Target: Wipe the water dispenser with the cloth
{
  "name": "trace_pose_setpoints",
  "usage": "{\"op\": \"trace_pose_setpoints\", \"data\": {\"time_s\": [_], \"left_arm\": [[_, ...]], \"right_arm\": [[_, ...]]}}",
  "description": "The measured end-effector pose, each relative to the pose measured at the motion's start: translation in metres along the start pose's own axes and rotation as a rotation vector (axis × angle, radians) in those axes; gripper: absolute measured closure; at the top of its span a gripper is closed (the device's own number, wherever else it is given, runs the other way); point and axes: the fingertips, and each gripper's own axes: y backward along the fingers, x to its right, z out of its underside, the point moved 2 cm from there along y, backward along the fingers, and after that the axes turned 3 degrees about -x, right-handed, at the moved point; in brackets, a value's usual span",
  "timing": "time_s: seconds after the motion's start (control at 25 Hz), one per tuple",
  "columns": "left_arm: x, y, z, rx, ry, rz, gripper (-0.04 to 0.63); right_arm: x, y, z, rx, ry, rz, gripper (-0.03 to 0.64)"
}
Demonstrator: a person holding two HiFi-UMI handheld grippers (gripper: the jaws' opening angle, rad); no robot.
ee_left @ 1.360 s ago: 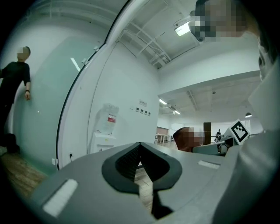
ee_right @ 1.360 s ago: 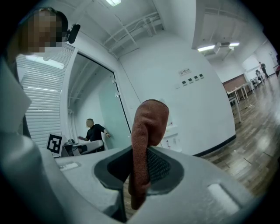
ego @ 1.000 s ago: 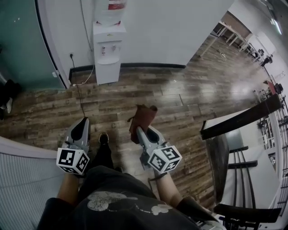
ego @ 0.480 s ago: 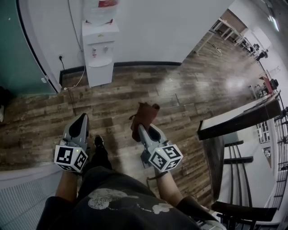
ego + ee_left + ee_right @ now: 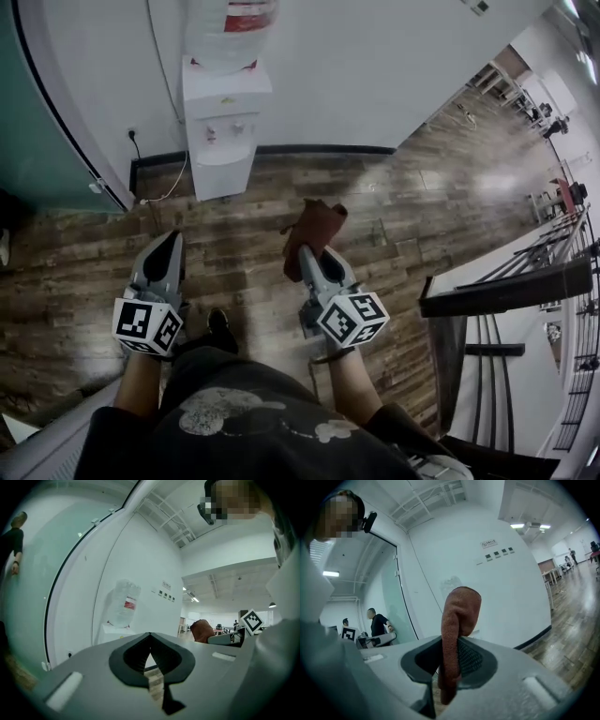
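Observation:
A white water dispenser (image 5: pixel 222 131) stands against the white wall ahead, a clear bottle (image 5: pixel 225 33) with a red label on top. The left gripper view shows the same bottle (image 5: pixel 123 603) ahead and to the left. My right gripper (image 5: pixel 310 249) is shut on a brown cloth (image 5: pixel 313 230), which sticks up between the jaws as a folded strip (image 5: pixel 456 634). My left gripper (image 5: pixel 167 247) hangs at the left with its jaws shut on nothing. Both grippers are over the wooden floor, a good step short of the dispenser.
A power cord (image 5: pixel 164 192) runs from a wall socket (image 5: pixel 131 134) along the floor beside the dispenser. A curved glass wall (image 5: pixel 37 141) lies to the left. A dark table edge (image 5: pixel 506 291) and chair frames are at the right. People stand in the background.
The dispenser has come closer and larger in the head view. Both grippers have moved forward toward it, the cloth still held in the right one.

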Motion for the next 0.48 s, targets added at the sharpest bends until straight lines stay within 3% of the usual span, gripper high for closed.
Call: {"op": "trace_pose_setpoints", "data": {"time_s": [0.24,0.48], "left_arm": [[-0.051,-0.041,-0.012,-0.003,0.024,0.002,0.577],[-0.073,-0.072,-0.012,-0.014,0.028,-0.002,0.577]], "right_arm": [[0.000,-0.065,-0.014,0.002,-0.019,0.007,0.555],[0.008,-0.103,-0.020,-0.002,-0.014,0.023,0.555]]}}
